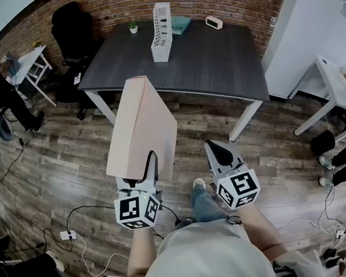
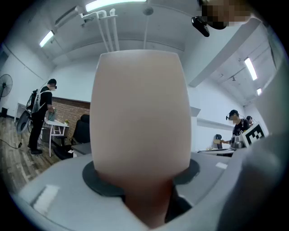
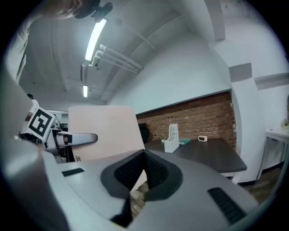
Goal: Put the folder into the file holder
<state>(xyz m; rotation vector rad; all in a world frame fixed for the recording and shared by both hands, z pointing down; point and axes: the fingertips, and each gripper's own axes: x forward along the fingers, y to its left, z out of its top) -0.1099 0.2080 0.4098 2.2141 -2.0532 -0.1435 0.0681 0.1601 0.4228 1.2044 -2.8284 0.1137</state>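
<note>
A thick pale pink folder [image 1: 140, 127] stands up from my left gripper [image 1: 145, 162], whose jaws are shut on its lower edge; it fills the left gripper view as the folder [image 2: 141, 113]. My right gripper [image 1: 218, 151] hangs beside it, shut and empty, jaws together [image 3: 141, 169]. From the right gripper view the folder [image 3: 103, 131] shows at the left. The white file holder [image 1: 161, 33] stands upright on the dark table [image 1: 214, 63] far ahead, also seen as the file holder [image 3: 171, 137]. Both grippers are over the wooden floor, short of the table.
On the table near the holder lie a teal item [image 1: 180, 23], a small plant [image 1: 133, 27] and a small white clock [image 1: 213, 21]. A black chair [image 1: 72, 28] stands at the table's left. White desks flank the room, people stand at the left and right, cables lie on the floor.
</note>
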